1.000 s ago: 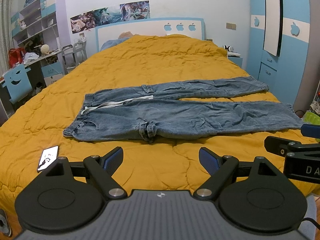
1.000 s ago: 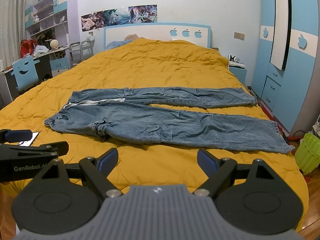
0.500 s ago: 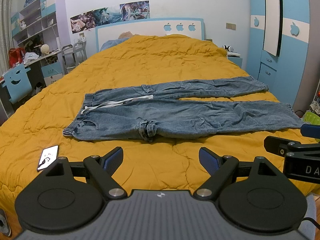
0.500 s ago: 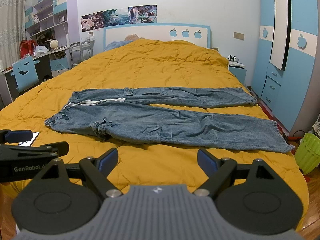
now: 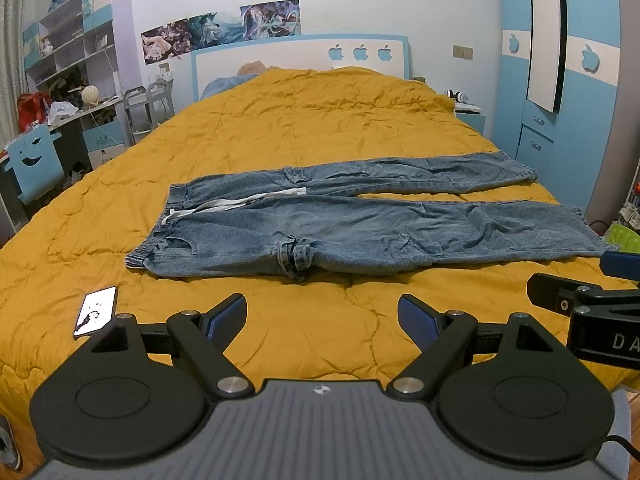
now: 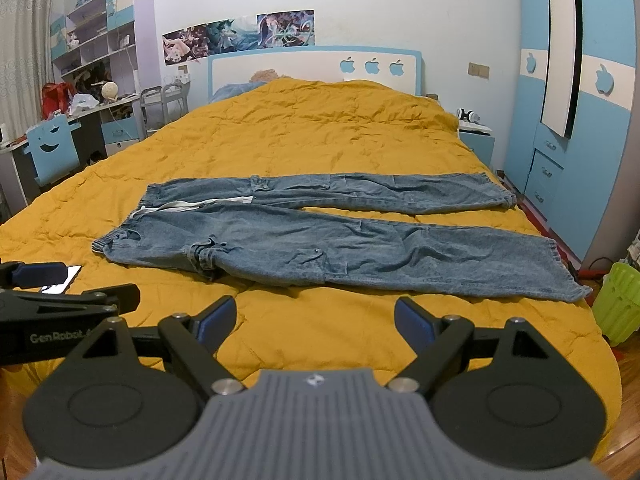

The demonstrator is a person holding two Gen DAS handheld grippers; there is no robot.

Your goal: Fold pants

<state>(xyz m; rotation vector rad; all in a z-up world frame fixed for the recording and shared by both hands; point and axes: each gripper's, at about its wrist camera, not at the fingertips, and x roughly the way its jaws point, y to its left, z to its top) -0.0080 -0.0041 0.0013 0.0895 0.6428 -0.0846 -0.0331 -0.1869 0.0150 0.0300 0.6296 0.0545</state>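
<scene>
Pants (image 5: 360, 224) lie flat and unfolded across the bed (image 5: 320, 128), waistband leftward. Left gripper (image 5: 320, 318) and right gripper (image 6: 316, 318) both spread wide, empty, short of the near leg.

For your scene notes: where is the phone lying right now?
In the left wrist view, the phone lies low left on the yellow quilt, nearer than the jeans' waistband.

1 pr denim cargo pants (image 5: 360, 224), 1 phone (image 5: 96, 310), 2 grippers: left gripper (image 5: 322, 320), right gripper (image 6: 315, 322). 3 apple cutouts (image 5: 361, 53) on headboard, 1 green bin (image 6: 618, 304).
</scene>
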